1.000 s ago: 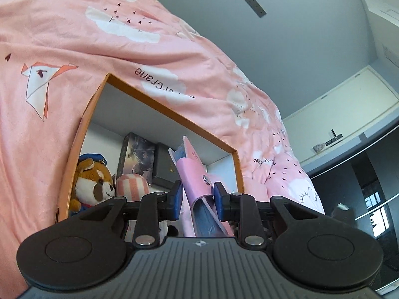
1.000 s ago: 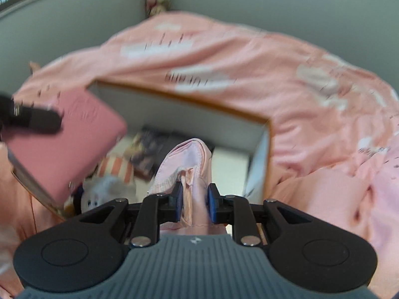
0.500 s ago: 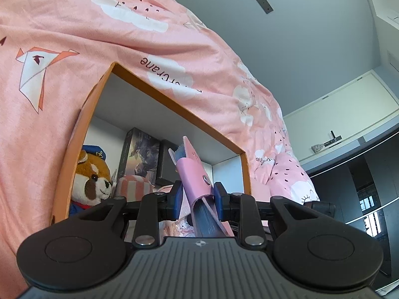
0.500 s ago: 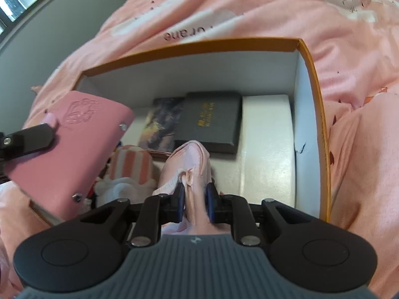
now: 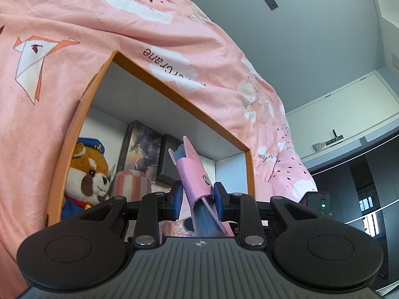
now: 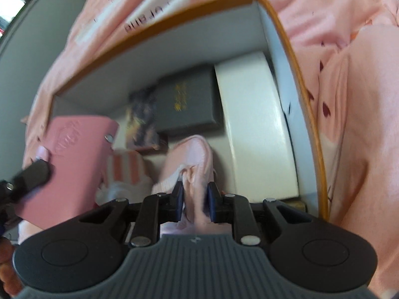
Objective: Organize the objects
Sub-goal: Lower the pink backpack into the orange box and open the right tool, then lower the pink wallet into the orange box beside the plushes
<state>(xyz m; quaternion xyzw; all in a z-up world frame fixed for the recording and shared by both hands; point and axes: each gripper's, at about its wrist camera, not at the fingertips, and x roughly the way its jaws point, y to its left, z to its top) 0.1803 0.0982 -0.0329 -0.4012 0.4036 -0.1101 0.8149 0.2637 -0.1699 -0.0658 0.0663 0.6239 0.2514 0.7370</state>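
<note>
We are holding a pink notebook [image 5: 193, 174] in the left gripper [image 5: 197, 196], fingers clamped on its spine end, over the orange box [image 5: 82, 114]. It is looking stiff and light. The right gripper [image 6: 194, 196] is pinching a soft, limp pink cloth [image 6: 192, 154] over the box. The bedsheet [image 5: 174, 32] is reading "erCrane".

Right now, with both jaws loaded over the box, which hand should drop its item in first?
Right, probably. The right gripper points down into the orange box, its pink cloth over bare floor beside the white box. The left gripper holds its pink notebook nearer the plush toy.
</note>
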